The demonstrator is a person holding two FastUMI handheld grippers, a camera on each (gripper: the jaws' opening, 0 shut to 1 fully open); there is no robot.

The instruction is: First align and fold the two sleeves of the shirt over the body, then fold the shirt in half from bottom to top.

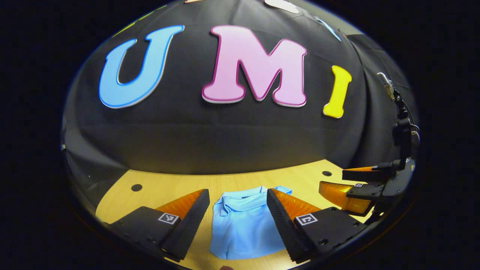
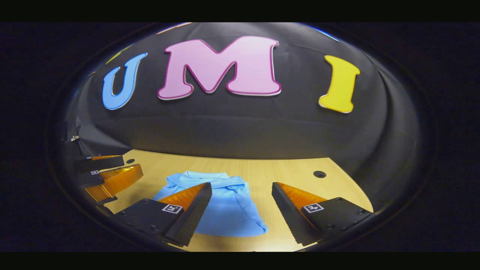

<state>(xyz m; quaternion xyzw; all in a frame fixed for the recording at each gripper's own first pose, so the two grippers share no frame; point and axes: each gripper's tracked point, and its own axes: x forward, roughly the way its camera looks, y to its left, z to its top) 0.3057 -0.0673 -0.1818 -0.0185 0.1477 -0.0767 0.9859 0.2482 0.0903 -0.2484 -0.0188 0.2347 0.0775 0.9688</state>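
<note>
1. Bare wooden table [image 2: 300, 176] on every side of the folded blue shirt [image 2: 228, 210]; widest free stretch to its right in the right gripper view.
2. Small dark holes [image 2: 319, 174] in the tabletop, well apart from the shirt.
3. Black cloth wall [image 2: 243, 138] closing off the table edge behind the shirt.
4. Right gripper [image 1: 337, 182] hanging beside the shirt, jaws apart, partly blocking that side.

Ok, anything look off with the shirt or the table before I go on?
Nothing stands out. The blue shirt lies flat on the wooden table, collar toward the wall, sleeves already folded in. Both the left gripper and the right gripper are open above it, touching nothing.
</note>
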